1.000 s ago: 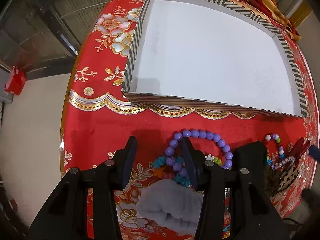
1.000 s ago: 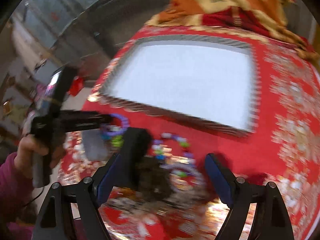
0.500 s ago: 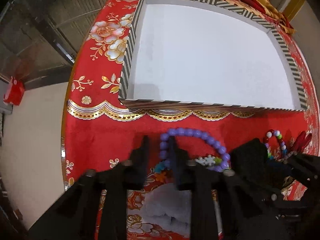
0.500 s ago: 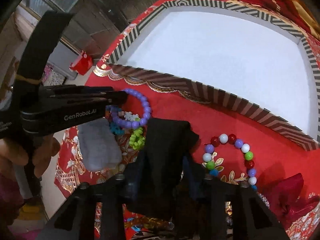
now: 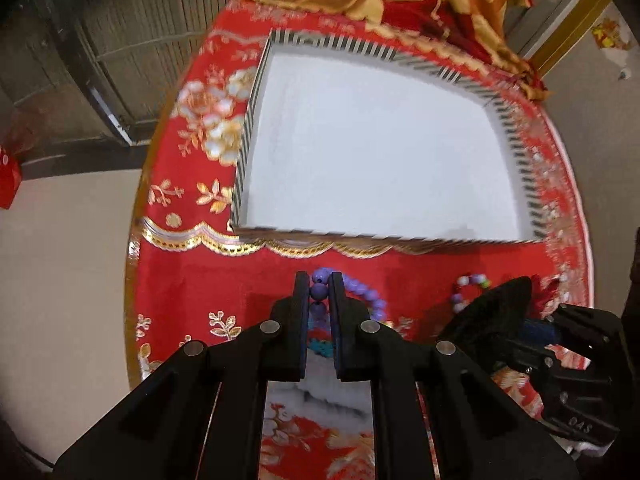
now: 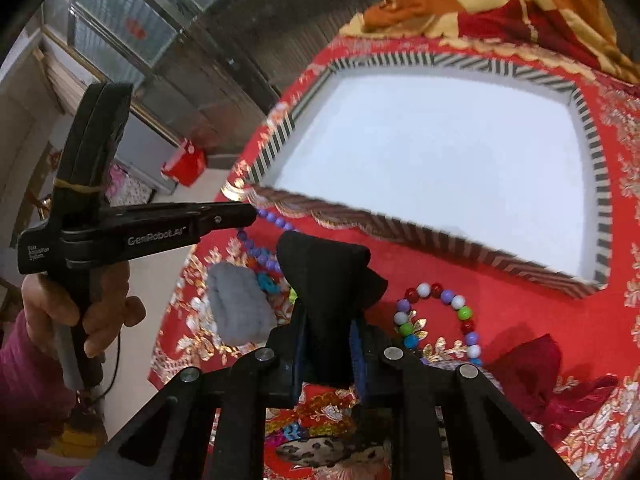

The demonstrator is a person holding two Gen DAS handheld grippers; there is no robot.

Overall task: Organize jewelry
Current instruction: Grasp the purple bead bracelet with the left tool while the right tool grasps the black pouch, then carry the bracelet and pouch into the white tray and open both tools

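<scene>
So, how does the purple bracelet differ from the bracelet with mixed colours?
The purple bracelet has beads of one colour; the mixed bracelet has white, red, green, blue and purple beads. The purple bracelet is pinched between the closed fingers of the left gripper, while the mixed bracelet lies free on the red cloth, touched by no gripper. Both are rings of round beads, and both are outside the striped box.

left wrist: steep, close over tablecloth [image 5: 224, 292] | right wrist: likewise, from beside | shared: striped tray [image 5: 244, 148]
</scene>
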